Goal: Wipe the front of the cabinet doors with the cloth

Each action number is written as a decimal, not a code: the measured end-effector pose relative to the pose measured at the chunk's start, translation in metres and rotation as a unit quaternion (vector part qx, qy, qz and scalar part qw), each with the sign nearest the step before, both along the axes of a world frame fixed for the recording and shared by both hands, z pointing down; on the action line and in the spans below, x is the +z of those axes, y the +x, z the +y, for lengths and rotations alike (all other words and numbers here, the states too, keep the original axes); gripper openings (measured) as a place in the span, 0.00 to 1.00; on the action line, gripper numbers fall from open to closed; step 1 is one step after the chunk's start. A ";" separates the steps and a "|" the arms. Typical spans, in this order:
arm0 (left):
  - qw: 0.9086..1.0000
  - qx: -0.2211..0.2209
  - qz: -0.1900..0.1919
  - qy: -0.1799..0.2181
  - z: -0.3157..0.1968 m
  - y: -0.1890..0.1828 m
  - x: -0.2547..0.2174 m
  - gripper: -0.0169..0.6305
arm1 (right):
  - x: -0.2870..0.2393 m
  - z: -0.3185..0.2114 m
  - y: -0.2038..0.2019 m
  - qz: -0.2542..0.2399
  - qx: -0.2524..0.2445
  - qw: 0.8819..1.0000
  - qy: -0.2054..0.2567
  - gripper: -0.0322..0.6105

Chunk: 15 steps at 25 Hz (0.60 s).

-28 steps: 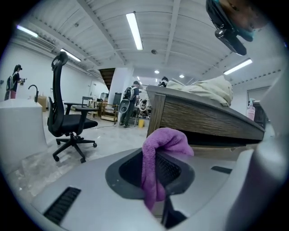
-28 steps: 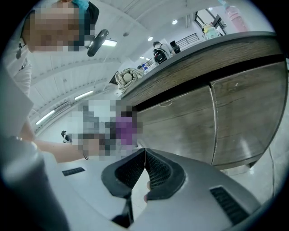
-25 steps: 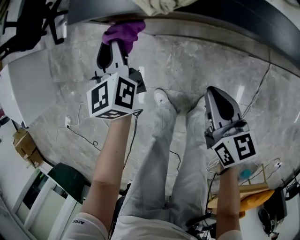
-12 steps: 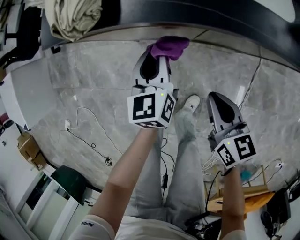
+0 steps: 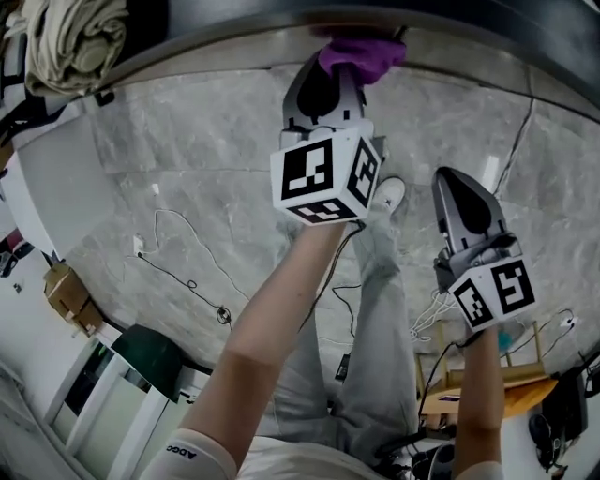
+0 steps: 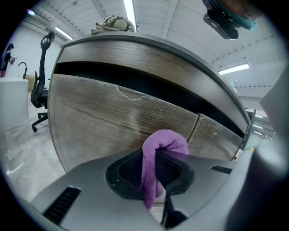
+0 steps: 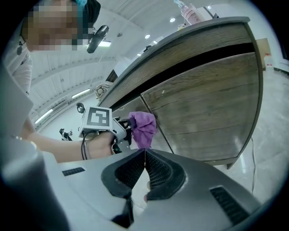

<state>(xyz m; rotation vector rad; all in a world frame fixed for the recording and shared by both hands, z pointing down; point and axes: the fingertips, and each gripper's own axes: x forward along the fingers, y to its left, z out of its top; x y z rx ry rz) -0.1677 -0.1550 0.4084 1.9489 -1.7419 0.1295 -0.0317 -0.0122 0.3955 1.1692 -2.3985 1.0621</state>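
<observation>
Left gripper point(image 5: 342, 75): jaws clamped on purple cloth point(image 5: 361, 54), against cabinet doors point(image 6: 104, 122) at their shared seam; carried rightward across the front this past second, wiping in progress. Right gripper point(image 7: 145, 158): jaws together, empty, idle.

Bright, even light from ceiling strips point(image 6: 130, 10); strong fisheye bending and dark vignetted corners; near claw bodies blurred.

two handheld grippers were in view, a left gripper point(image 6: 153, 158) and a right gripper point(image 7: 145, 155), one purple cloth point(image 6: 165, 140), two cabinet doors point(image 6: 113, 122), one beige bundle point(image 5: 70, 37), one office chair point(image 6: 41, 90), one white shoe point(image 5: 389, 194)
</observation>
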 end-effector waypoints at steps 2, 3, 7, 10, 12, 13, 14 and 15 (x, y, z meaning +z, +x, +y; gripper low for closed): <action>1.000 0.002 0.003 0.002 -0.002 -0.009 0.002 0.10 | 0.005 -0.002 -0.006 0.004 0.004 1.000 0.000 0.09; 1.000 0.003 0.006 0.002 -0.002 -0.015 0.003 0.10 | 0.007 -0.003 -0.010 0.006 0.006 1.000 0.001 0.09; 1.000 -0.016 0.011 0.006 -0.003 -0.067 0.003 0.10 | 0.014 -0.003 -0.039 0.011 0.014 1.000 -0.001 0.09; 1.000 -0.026 -0.011 0.009 -0.006 -0.118 0.005 0.10 | 0.015 -0.002 -0.069 0.007 0.018 1.000 -0.002 0.09; 0.999 -0.025 -0.026 0.009 -0.008 -0.149 0.007 0.10 | 0.018 -0.001 -0.092 0.004 0.016 1.000 -0.003 0.09; 0.999 -0.024 -0.033 0.010 -0.008 -0.162 0.007 0.10 | 0.019 0.000 -0.104 0.003 0.014 1.000 -0.005 0.09; 0.999 -0.023 -0.039 0.010 -0.008 -0.175 0.007 0.10 | 0.021 0.001 -0.116 0.001 0.011 1.000 -0.006 0.09; 0.999 -0.024 -0.042 0.010 -0.008 -0.187 0.007 0.10 | 0.022 0.001 -0.127 0.000 0.008 1.000 -0.007 0.09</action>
